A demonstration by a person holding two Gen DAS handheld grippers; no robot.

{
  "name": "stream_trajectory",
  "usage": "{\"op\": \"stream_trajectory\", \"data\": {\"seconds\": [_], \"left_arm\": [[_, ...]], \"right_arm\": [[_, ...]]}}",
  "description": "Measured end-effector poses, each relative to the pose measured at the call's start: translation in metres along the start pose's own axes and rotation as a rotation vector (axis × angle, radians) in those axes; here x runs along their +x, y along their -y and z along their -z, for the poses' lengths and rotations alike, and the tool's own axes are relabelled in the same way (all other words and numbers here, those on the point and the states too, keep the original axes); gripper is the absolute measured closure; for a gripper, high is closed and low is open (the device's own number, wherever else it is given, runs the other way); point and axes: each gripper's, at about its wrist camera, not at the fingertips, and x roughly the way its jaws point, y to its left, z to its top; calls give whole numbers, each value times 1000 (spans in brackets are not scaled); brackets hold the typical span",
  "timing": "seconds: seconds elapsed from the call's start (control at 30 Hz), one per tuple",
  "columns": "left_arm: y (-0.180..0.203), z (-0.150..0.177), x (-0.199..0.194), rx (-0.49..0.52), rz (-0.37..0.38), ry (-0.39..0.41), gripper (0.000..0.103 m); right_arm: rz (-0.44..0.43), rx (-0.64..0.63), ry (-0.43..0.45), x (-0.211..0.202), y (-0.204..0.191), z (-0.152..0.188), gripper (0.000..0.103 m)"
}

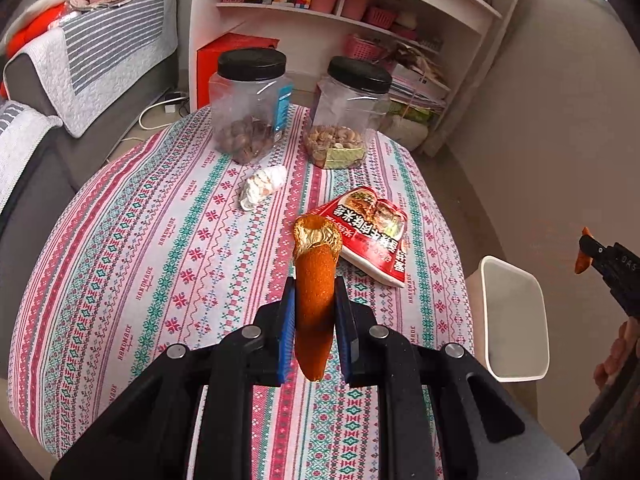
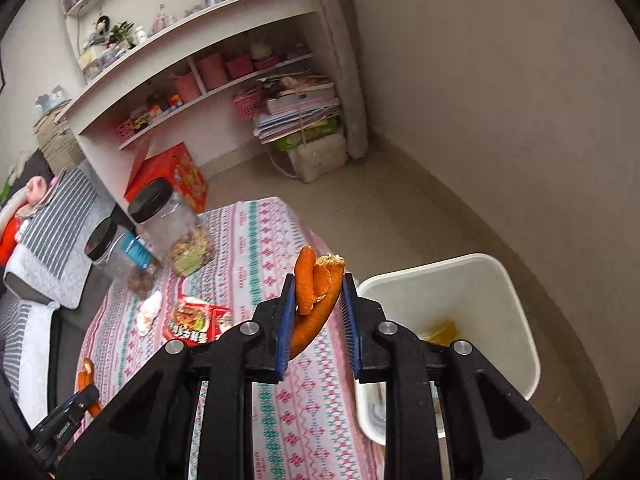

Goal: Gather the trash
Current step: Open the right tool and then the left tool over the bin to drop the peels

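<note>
The tablecloth (image 1: 160, 240) shows pink, teal and white striped folk patterns. Both orange peels (image 1: 316, 300) (image 2: 316, 292) are orange, the snack packet (image 1: 370, 236) red, the bin (image 2: 480, 292) white, possibly holding something yellow; jar lids (image 1: 252, 62) black.

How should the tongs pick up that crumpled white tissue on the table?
Grip the crumpled white tissue wad across its narrow middle, coming straight down from above. It lies flat and long on the patterned tablecloth, with open cloth on both long sides for the fingers.
</note>
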Motion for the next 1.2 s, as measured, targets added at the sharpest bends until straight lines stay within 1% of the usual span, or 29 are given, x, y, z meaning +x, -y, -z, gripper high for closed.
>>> {"op": "stream_trajectory", "data": {"seconds": [0.07, 0.1, 0.13, 0.17, 0.2, 0.27, 0.33, 0.57, 0.73, 0.93, 1.03, 1.07, 1.1, 1.17, 1.2], "left_arm": [[11, 1, 1, 13, 16, -1, 85], [18, 1, 2, 22, 26, -2, 85], [26, 1, 2, 34, 37, -2, 85], [33, 2, 3, 46, 45, -2, 85], [40, 3, 4, 57, 54, -3, 85], [56, 5, 8, 83, 75, -8, 85], [75, 7, 13, 114, 86, -16, 85], [141, 12, 36, 187, 148, -77, 85], [204, 20, 51, 254, 207, -122, 84], [271, 33, 61, 336, 265, -143, 84], [296, 36, 64, 359, 295, -150, 83], [301, 36, 65, 366, 303, -154, 79], [306, 37, 66, 372, 309, -160, 65], [309, 37, 67, 373, 307, -160, 50], [309, 38, 67, 374, 299, -155, 49]], "right_arm": [[44, 16, 12, -2, 13, -4, 78], [69, 31, 18, -4, 22, -5, 73], [96, 45, 25, -6, 28, -6, 54], [122, 61, 37, -8, 35, -7, 39], [145, 86, 51, -13, 43, -8, 34], [155, 126, 70, -19, 57, -12, 20], [173, 161, 97, -27, 69, -14, 12], [187, 208, 160, -43, 102, -22, 7], [163, 303, 168, -52, 130, -26, 7], [146, 374, 191, -62, 151, -28, 7], [142, 392, 198, -64, 154, -29, 7], [141, 396, 199, -64, 155, -30, 7], [141, 400, 201, -64, 155, -30, 7], [139, 405, 206, -65, 155, -30, 7], [139, 408, 207, -65, 155, -30, 7]]}}
